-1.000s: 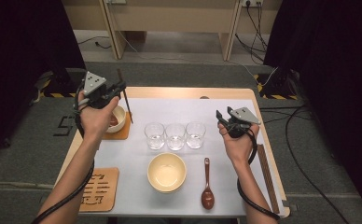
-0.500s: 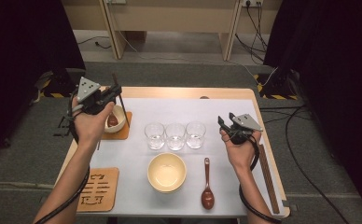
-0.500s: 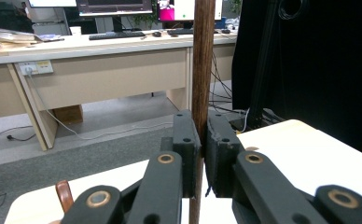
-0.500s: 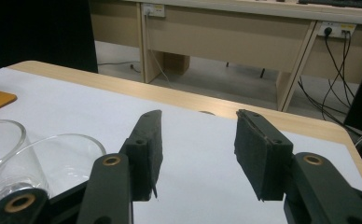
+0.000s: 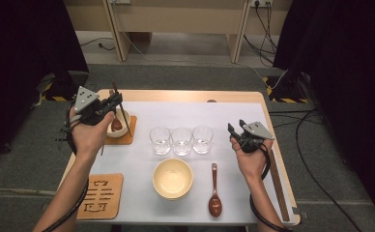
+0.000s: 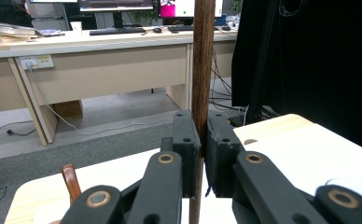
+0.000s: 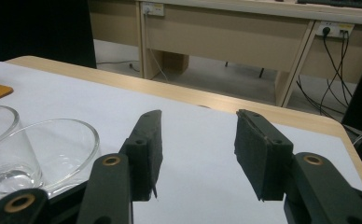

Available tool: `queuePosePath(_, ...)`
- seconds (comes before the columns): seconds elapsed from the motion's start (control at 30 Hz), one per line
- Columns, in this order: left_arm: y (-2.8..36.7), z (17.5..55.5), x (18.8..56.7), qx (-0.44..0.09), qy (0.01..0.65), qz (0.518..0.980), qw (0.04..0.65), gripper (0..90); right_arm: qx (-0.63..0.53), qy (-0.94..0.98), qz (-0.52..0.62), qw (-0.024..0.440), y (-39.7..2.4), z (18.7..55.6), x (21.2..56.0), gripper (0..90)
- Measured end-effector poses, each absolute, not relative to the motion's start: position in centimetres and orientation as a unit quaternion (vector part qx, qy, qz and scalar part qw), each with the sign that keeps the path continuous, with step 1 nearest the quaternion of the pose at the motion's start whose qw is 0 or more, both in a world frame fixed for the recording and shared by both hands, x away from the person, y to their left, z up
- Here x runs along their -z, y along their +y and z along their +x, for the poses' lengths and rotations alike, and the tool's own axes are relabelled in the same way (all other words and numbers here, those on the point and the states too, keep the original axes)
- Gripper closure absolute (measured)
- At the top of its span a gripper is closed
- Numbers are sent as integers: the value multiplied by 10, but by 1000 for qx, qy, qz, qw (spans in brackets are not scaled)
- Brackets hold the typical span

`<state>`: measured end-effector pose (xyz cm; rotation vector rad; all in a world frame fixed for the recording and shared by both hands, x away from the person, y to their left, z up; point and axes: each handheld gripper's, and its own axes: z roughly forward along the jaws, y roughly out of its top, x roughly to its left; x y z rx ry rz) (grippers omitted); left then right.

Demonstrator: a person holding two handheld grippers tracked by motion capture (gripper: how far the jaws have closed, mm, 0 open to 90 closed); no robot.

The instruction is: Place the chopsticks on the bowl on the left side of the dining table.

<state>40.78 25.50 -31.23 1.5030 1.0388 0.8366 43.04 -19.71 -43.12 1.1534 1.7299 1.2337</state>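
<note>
My left gripper (image 5: 109,102) hangs over the table's back left corner, shut on a thin dark wooden stick (image 5: 117,99). In the left gripper view the stick (image 6: 202,56) stands upright, pinched between the two pads of that gripper (image 6: 202,154). Just below it sits a small bowl (image 5: 119,126) holding a brown spoon (image 6: 71,182), on a wooden coaster (image 5: 127,137). My right gripper (image 5: 235,129) hovers at the right of the white mat, open with nothing between its jaws (image 7: 198,149), beside three empty glasses (image 5: 181,140).
A yellow bowl (image 5: 173,178) and a brown spoon (image 5: 215,193) lie near the front edge. A cut-out wooden coaster (image 5: 100,195) sits at the front left. A long wooden strip (image 5: 278,181) runs along the right edge. The nearest glass (image 7: 53,149) stands left of the right jaws.
My left hand has drifted a little left and nearer with the stick still pinched. The right hand has hardly moved.
</note>
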Motion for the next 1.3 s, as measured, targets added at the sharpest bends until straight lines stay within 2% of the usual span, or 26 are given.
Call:
queuePosePath(0.83,262,388,321,-343,440,640,529,830,-474,676,446,346,-207,421,449,516)
queuePosePath(1.3,272,377,327,-338,446,639,528,830,-476,675,446,344,-208,418,448,516)
